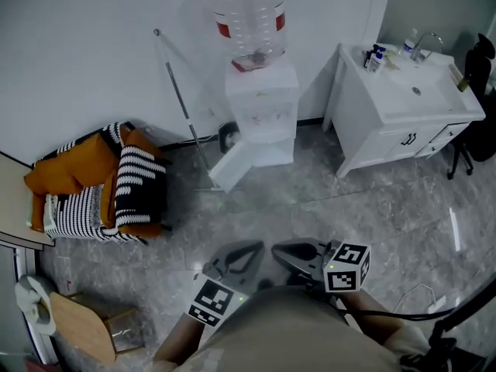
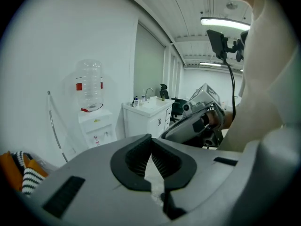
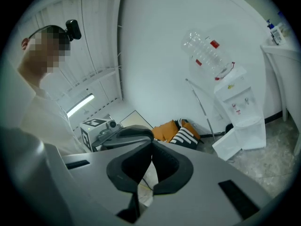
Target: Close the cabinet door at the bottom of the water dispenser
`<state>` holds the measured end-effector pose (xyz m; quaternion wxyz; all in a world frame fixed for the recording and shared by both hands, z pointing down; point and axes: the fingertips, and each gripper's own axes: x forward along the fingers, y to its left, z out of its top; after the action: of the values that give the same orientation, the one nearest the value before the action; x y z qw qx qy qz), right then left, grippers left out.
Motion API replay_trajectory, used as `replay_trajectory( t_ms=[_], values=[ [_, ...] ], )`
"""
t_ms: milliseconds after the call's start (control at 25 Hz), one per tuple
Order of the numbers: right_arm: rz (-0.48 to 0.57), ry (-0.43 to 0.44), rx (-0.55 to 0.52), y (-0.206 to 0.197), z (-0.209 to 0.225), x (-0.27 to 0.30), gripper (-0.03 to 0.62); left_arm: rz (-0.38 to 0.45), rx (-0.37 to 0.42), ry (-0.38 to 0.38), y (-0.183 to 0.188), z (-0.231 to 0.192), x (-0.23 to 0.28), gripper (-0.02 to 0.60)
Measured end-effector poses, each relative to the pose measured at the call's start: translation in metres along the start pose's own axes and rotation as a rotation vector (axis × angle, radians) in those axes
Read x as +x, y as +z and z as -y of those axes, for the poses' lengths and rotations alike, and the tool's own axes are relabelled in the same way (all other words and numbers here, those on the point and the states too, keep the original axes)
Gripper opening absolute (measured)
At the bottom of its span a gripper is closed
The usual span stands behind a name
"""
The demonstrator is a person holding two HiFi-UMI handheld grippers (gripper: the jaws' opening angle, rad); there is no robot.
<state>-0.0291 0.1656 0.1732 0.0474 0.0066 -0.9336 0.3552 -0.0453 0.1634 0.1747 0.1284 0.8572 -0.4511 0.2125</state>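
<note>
Two grippers sit low in the head view, close against your body: your left gripper (image 1: 235,259) and your right gripper (image 1: 297,254), side by side and well apart from the water dispenser (image 1: 262,105). In both gripper views the ribbed pads are pressed together at the tips, with nothing pinched between them. Each gripper's cube carries black-and-white square markers.

The white dispenser stands against the far wall with a clear bottle (image 1: 249,12) upside down on top. The bottle wears a red label, but its print is too small to read. There are small coloured marks on the dispenser's front by the taps, and they are equally unreadable. At its base the cabinet door (image 1: 235,163) hangs open, swung out to the left over the grey marbled floor (image 1: 325,208).

A thin metal pole (image 1: 182,103) leans on the wall just left of the dispenser. Further left lie orange cushions (image 1: 66,170) and a black-and-white striped cushion (image 1: 139,186). A white sink vanity (image 1: 373,142) stands to the right, with small bottles (image 1: 376,56) on it.
</note>
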Motion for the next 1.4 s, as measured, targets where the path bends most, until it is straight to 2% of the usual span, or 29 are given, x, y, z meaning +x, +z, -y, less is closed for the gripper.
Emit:
replay_trajectory(
  t_ms=[120,200,400,720,880,1120,1400],
  values=[
    [0.047,0.010,-0.032,0.021,0.017,-0.019,0.015,-0.024,0.007,0.037,0.014,0.001,0.020,-0.009],
    [0.053,0.036,-0.012,0.031,0.029,-0.030,0.015,-0.041,0.003,0.064,0.020,0.003,0.033,-0.009],
    [-0.017,0.083,0.058,0.034,0.056,-0.051,0.015,-0.067,-0.005,0.123,0.040,0.006,0.067,-0.009],
    [-0.042,0.109,0.100,0.043,0.086,-0.067,0.015,-0.082,0.005,0.106,0.056,0.002,0.108,-0.009],
    [-0.069,0.083,0.085,0.042,0.097,-0.074,0.015,-0.051,0.005,0.091,0.062,-0.006,0.120,-0.009],
    [-0.061,-0.022,0.042,0.057,0.116,-0.083,0.015,-0.012,0.036,0.032,0.072,-0.025,0.140,-0.009],
    [-0.098,-0.071,0.044,0.072,0.129,-0.038,0.015,0.015,0.019,-0.001,0.068,-0.079,0.134,-0.009]
  ],
)
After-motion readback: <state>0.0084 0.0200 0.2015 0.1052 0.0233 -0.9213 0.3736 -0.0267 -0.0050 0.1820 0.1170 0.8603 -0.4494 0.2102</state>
